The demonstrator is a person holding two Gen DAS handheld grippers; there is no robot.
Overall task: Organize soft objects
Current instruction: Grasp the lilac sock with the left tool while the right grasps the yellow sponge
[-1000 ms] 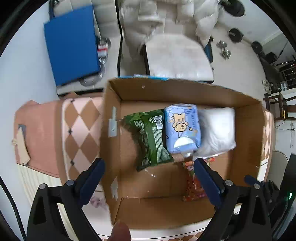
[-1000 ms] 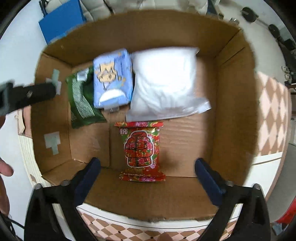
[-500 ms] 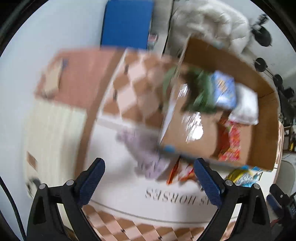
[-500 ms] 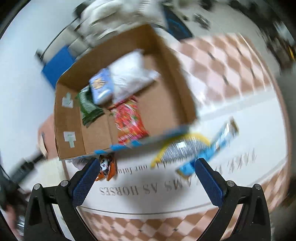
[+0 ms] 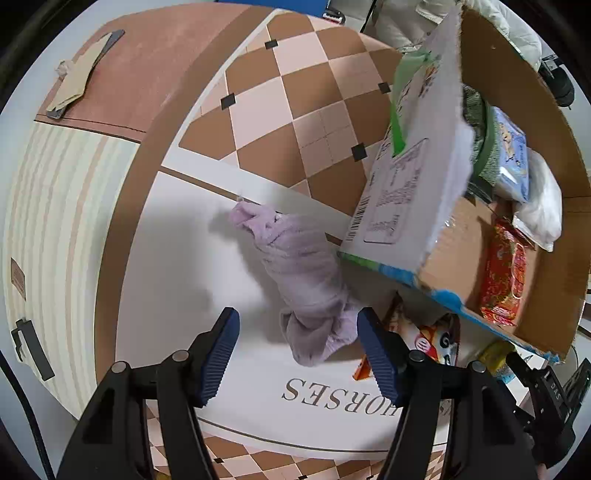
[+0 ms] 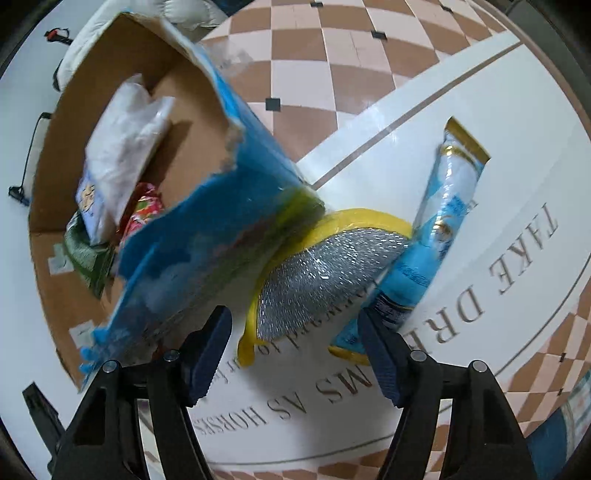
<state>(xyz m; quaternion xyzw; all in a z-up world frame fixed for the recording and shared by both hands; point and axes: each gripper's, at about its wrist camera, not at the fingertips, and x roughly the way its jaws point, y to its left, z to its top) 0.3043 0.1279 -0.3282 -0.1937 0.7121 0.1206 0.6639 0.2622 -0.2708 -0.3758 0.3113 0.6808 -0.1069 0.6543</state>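
A crumpled lilac cloth (image 5: 303, 273) lies on the white mat beside the cardboard box (image 5: 546, 229). My left gripper (image 5: 297, 354) is open and empty, its fingertips on either side of the cloth's near end. My right gripper (image 6: 295, 350) is open and empty just in front of a silver pad with a yellow rim (image 6: 325, 266) and a light blue packet (image 6: 436, 240). The box (image 6: 195, 122) holds a white bag (image 6: 125, 122), a blue packet (image 5: 511, 155), a green bag (image 5: 480, 147) and a red snack bag (image 5: 504, 273).
An orange snack packet (image 5: 417, 332) lies under the box's near edge. The checkered mat with printed lettering (image 6: 517, 258) covers the table. A brown and striped surface (image 5: 74, 184) lies to the left. A white cushion (image 6: 173, 11) sits behind the box.
Both grippers have pulled back from over the box and dropped low to the mat. The left now faces the lilac cloth, the right the silver pad and blue packet.
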